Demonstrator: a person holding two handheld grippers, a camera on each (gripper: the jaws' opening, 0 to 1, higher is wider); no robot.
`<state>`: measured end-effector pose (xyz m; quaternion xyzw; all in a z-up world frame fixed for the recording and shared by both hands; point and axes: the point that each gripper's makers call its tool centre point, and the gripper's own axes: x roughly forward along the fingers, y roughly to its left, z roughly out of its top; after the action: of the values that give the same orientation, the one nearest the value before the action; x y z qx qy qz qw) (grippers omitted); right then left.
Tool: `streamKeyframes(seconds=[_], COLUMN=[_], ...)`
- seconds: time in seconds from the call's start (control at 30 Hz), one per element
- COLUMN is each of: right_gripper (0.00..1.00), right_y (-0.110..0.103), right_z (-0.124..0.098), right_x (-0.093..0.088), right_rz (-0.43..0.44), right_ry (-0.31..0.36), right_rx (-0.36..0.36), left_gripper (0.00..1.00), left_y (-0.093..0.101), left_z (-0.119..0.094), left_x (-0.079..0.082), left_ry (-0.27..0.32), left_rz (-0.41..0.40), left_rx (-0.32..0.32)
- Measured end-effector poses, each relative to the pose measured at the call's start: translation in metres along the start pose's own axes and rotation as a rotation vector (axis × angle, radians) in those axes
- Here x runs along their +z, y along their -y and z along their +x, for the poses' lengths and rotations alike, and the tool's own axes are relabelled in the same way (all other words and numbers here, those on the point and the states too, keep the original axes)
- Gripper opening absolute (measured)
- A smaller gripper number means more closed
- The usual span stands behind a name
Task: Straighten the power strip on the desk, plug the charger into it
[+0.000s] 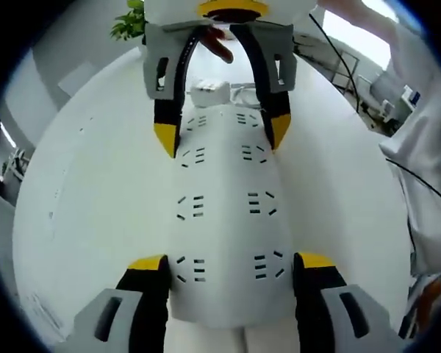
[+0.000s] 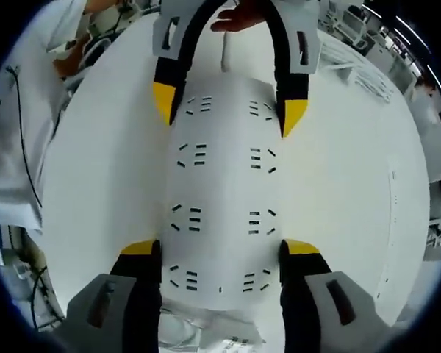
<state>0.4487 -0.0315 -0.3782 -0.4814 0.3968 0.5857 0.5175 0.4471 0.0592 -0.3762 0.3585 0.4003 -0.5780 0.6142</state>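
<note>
The white power strip [image 1: 224, 213] lies flat on the white bench [image 1: 95, 198], between the 2 hand-held grippers. The left hand-held gripper [image 1: 231, 268] has its yellow-tipped jaws pressed against both long sides of the strip at one end, gripping it. The right hand-held gripper [image 2: 220, 254] grips the other end the same way. A white charger [image 1: 209, 92] sits on the bench just beyond the strip. A person's sleeve [image 2: 15, 132] is beside the bench.
</note>
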Motion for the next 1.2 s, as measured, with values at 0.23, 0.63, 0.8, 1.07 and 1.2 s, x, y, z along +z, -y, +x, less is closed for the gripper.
streamKeyframes(seconds=[0.23, 0.63, 0.8, 1.07, 1.2], right_gripper=[0.64, 0.64, 0.64, 0.64, 0.67], right_y=[-0.002, -0.007, -0.009, -0.009, -0.003], right_z=[-0.001, -0.001, -0.001, -0.001, -0.007], right_x=[0.0, 0.002, 0.003, 0.003, 0.012], right_rz=[0.061, 0.163, 0.205, 0.202, 0.162], right_ry=[-0.016, -0.024, -0.028, 0.02, 0.154], right_rx=[-0.005, -0.028, -0.038, -0.045, -0.117], left_gripper=[0.7, 0.7, 0.7, 0.69, 0.69], left_y=[-0.001, 0.001, 0.003, 0.008, 0.01], left_z=[-0.001, -0.002, -0.001, -0.001, -0.001], left_x=[0.0, -0.002, -0.002, -0.003, -0.003], left_ry=[0.0, -0.012, -0.016, -0.018, -0.012], left_rz=[0.005, 0.042, 0.045, 0.053, 0.053], left_rx=[-0.003, -0.018, -0.019, -0.021, -0.021])
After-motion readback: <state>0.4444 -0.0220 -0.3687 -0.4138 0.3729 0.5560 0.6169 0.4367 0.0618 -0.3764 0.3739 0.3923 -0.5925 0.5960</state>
